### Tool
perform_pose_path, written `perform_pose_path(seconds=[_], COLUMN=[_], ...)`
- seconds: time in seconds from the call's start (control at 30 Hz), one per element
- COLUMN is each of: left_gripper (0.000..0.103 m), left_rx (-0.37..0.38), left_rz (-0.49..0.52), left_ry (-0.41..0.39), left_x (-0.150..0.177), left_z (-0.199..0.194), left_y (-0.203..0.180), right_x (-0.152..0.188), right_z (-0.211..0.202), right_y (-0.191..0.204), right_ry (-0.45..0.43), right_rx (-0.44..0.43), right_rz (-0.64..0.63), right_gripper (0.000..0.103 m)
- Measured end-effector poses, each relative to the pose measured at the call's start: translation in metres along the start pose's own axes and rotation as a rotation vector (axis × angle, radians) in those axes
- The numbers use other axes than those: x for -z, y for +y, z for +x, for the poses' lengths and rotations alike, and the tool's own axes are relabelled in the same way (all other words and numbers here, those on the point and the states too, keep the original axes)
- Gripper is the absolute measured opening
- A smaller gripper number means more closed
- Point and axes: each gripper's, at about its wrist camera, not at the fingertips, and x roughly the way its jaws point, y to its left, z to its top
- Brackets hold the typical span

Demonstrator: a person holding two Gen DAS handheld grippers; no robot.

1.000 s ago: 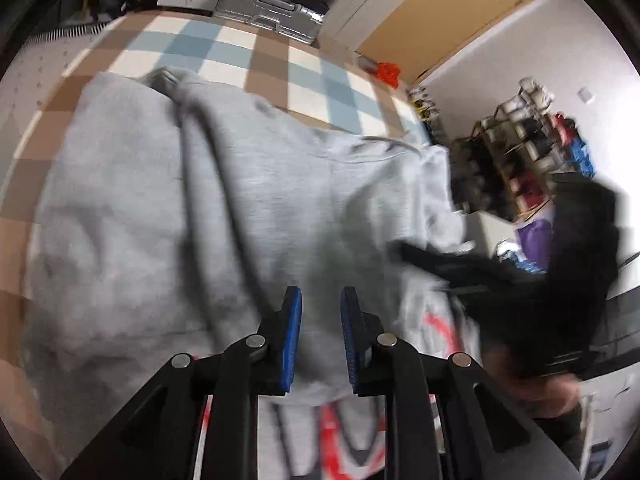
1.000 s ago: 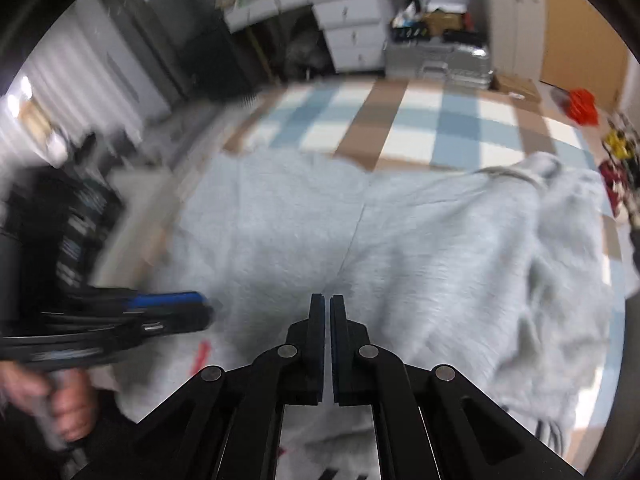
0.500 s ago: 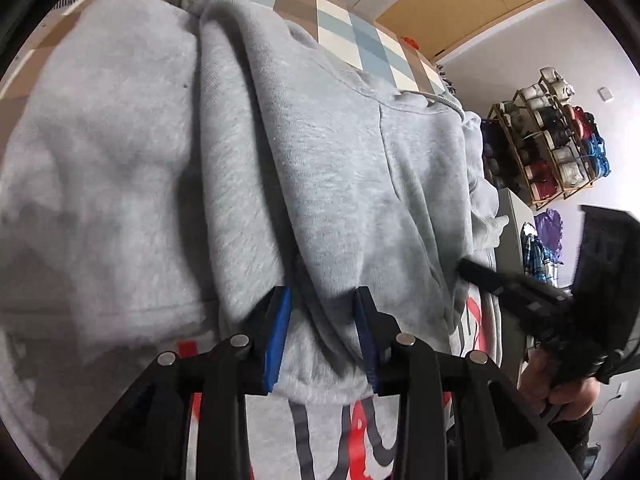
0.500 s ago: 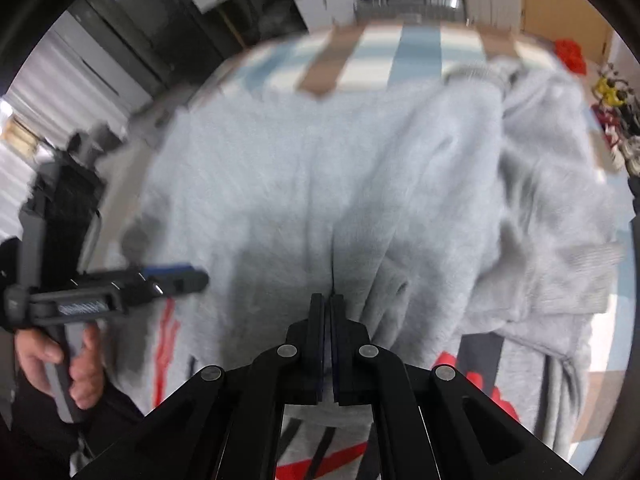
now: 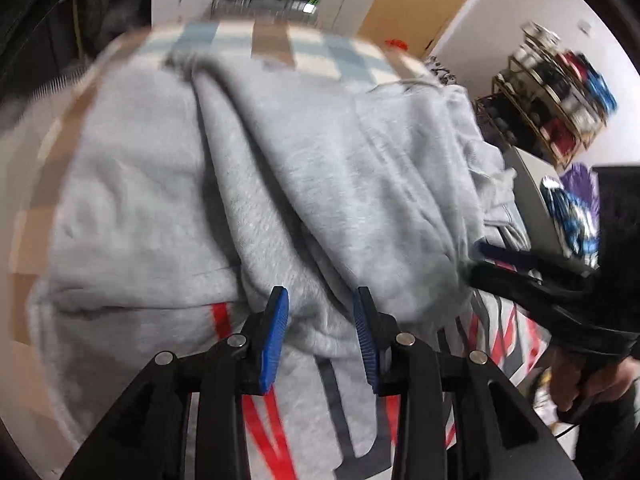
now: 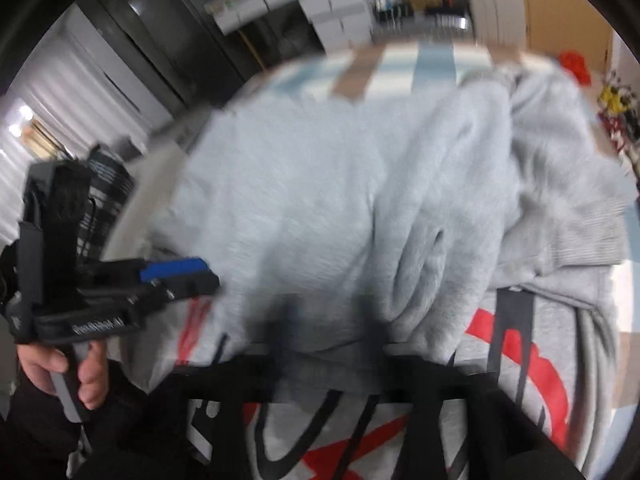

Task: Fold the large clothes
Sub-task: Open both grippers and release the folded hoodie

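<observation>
Grey hoodie [image 5: 304, 184] folded over on checked bed [image 5: 272, 44]. R hand-held gripper [image 6: 328, 320]: was shut, jaws now opening, fold released. L hand-held gripper [image 5: 320, 320]: part open, straddles near hem, no clamp seen. Fold laid; next fold pending.

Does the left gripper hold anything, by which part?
The grey sweatshirt: its folded edge sits between the fingers of the left gripper; pinch cannot be told.

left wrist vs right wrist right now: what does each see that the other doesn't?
Only left wrist: the shelf rack against the white wall, and the right gripper from the side.
Only right wrist: the dark cabinets, and the left gripper in a hand.
Both: the grey sweatshirt with red and black print, folded on the checked cover. The right gripper's jaws are opening, blurred.
</observation>
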Motion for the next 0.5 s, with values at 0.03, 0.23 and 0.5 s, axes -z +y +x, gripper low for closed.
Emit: perform_pose_path(seconds=[0.03, 0.23, 0.5], left_gripper=[0.028, 0.047, 0.068], left_rx=[-0.031, -0.181, -0.275], left_rz=[0.02, 0.086, 0.046], left_ry=[-0.012, -0.082, -0.018], left_x=[0.003, 0.006, -0.05], left_z=[-0.006, -0.036, 0.0], left_y=[-0.002, 0.007, 0.067], right_x=[0.005, 0.009, -0.058], right_z=[-0.014, -0.045, -0.035], right_y=[0.002, 0.003, -0.062], right_ry=[-0.069, -0.145, -0.039], right_rx=[-0.013, 0.065, 0.209], right_rz=[0.011, -0.015, 0.155], right_gripper=[0.103, 0.103, 0.103])
